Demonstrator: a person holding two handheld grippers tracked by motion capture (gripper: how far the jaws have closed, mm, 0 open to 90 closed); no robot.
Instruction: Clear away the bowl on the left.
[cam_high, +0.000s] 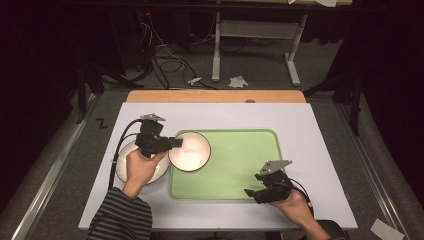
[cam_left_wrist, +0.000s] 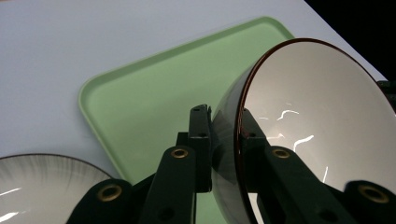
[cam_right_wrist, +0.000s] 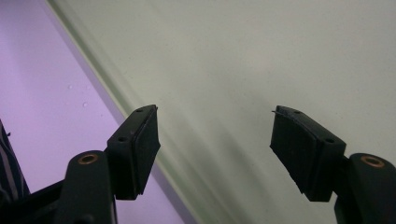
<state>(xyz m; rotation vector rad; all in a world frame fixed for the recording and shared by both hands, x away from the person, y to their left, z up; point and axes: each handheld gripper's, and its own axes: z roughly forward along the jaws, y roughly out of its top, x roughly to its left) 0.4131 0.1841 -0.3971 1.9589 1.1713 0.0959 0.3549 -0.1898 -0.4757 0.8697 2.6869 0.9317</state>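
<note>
A: High view, at the desk (cam_high: 310, 130): the left gripper (cam_high: 176, 143) has a white bowl (cam_high: 192, 152) by its rim, over the left end of a green tray (cam_high: 240, 165).

B: And from the left gripper view?

A: The jaws are closed on the bowl's (cam_left_wrist: 317, 121) rim, one pad on the outer wall, one inside (the rim has a dark edge). The bowl is tilted, its hollow facing the camera, with the tray (cam_left_wrist: 149, 98) beneath.

B: A second bowl?

A: Yes, a plate (cam_high: 150, 176) with grey streaks sits on the desk just left of the tray, under the left hand (cam_high: 142, 167).

B: The right gripper (cam_high: 255, 192)?

A: Near the tray's front right corner, jaws wide apart, nothing between them. The right gripper view has them above the tray's (cam_right_wrist: 261, 60) edge.
</note>
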